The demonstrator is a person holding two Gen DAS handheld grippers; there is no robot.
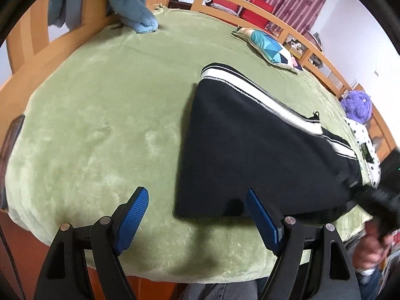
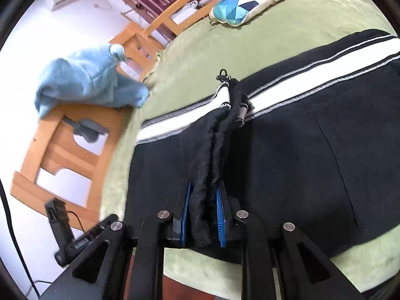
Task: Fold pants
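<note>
My right gripper [image 2: 203,215] is clamped on a bunched ridge of the black fleece pants with the white side stripe [image 2: 287,135], blue pads squeezing the gathered fabric at the edge nearest me. Reads like the waistband end: the zip pull sits just past the pinch, so I judge this is the grip for lifting that end over. My left gripper [image 1: 197,215] hangs with jaws wide apart and nothing between them, one blue pad over the bare green plush blanket [image 1: 100,125] and the other just over the pants' near corner. Probably lining up for the matching pinch, so the fold can go over square. The pants lie flat on that blanket, near its front edge, stripe on the far side. Beyond the pants, a patchwork cushion [image 1: 271,47] sits well clear. Past the blanket's far edge, a light blue fleece garment [image 1: 132,2] drapes over the wooden bed rail [image 1: 27,45], out of the fold path.
</note>
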